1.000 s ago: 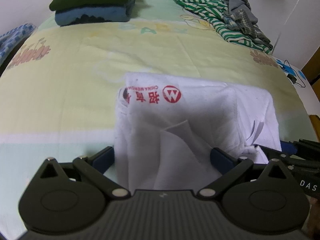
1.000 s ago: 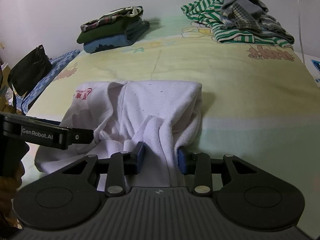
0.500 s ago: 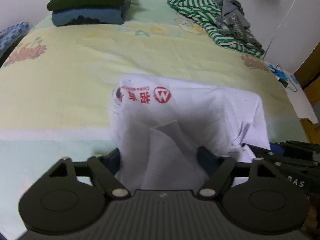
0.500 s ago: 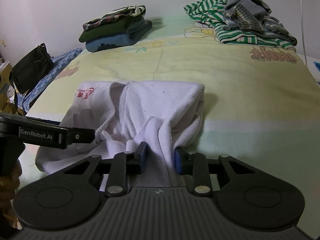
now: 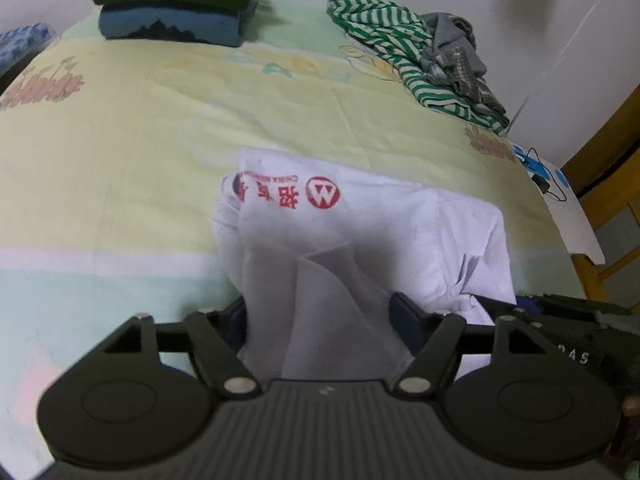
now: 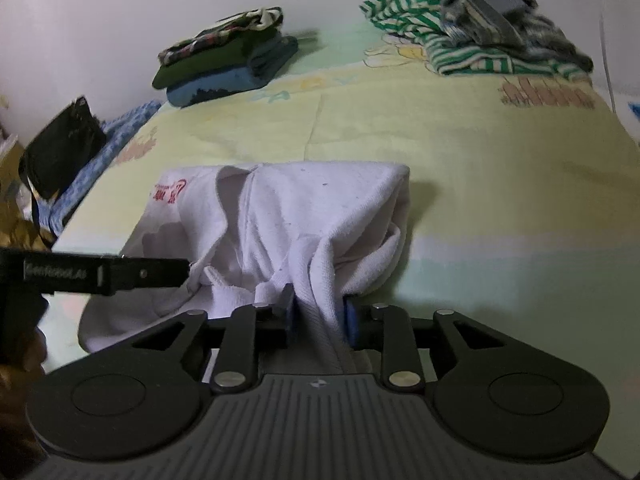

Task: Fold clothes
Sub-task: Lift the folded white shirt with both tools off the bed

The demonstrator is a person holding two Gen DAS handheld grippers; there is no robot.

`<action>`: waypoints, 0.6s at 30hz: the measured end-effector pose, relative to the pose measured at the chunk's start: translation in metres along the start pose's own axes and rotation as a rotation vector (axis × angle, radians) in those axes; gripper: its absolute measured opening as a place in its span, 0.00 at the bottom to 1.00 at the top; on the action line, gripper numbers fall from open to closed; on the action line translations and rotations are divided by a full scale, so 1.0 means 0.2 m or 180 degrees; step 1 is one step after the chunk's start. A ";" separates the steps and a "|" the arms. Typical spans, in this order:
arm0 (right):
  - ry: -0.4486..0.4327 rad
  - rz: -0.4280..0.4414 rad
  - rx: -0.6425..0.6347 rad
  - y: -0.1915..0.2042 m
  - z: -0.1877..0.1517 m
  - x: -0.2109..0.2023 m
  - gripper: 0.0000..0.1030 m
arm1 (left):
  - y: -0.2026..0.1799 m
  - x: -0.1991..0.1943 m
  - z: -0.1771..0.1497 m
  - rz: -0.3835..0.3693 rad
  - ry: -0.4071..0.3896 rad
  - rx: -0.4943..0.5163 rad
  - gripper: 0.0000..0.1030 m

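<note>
A white shirt with a red logo (image 5: 360, 220) lies partly folded on the bed, its near edge lifted. It also shows in the right wrist view (image 6: 304, 216). My left gripper (image 5: 320, 316) has its jaws partly closed around a wide bunch of the shirt's near edge. My right gripper (image 6: 318, 312) is shut on a narrow bunch of the same edge, to the right of the left one. The left gripper's finger (image 6: 120, 274) shows in the right wrist view, the right gripper's body (image 5: 576, 324) in the left wrist view.
A stack of folded clothes (image 5: 176, 8) sits at the far left of the bed (image 5: 120, 140). A heap of unfolded clothes, green-striped and grey (image 5: 416, 52), lies at the far right. A black bag (image 6: 60, 148) stands left of the bed; a wooden frame (image 5: 612, 184) right.
The left gripper's jaws have closed in further on the shirt. The right gripper's jaws have tightened on the cloth. Both have moved slightly forward with the shirt's edge.
</note>
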State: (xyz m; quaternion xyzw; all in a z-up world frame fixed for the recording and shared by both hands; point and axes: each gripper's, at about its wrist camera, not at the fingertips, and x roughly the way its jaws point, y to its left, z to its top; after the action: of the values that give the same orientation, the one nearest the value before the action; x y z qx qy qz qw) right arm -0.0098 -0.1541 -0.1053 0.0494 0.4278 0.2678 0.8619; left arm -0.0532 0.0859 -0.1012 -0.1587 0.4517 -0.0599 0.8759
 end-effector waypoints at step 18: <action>-0.0256 0.0058 -0.0125 0.11 0.13 -0.07 0.19 | -0.02 -0.05 0.12 0.0055 -0.0180 0.0270 0.20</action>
State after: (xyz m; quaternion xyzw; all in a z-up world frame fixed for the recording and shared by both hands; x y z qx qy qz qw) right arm -0.0048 -0.1387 -0.0722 0.0471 0.3870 0.2819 0.8767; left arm -0.0395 0.0904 -0.0784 -0.1192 0.4252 -0.0669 0.8947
